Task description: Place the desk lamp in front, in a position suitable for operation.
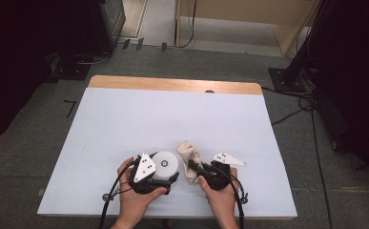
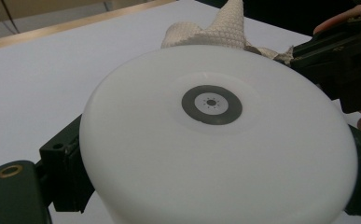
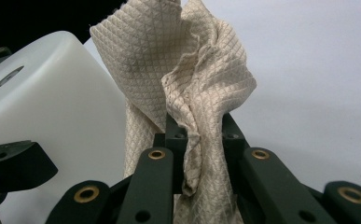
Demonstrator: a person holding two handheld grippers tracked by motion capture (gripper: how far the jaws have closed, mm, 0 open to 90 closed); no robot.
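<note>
- Your left gripper [image 1: 165, 179] clamps the white round container [image 2: 215, 140] from both sides, its jaws pressed on the wall, near the table's front edge.
- Your right gripper [image 3: 194, 140] has its jaws nearly together, pinching a bunched beige waffle-weave cloth [image 3: 187, 79] that stands up above them.
- Cloth and container sit just beside each other; whether they touch you cannot tell.
- Both lie over the white table [image 1: 139, 114], whose far edge is a bare wooden strip [image 1: 172, 85].
</note>
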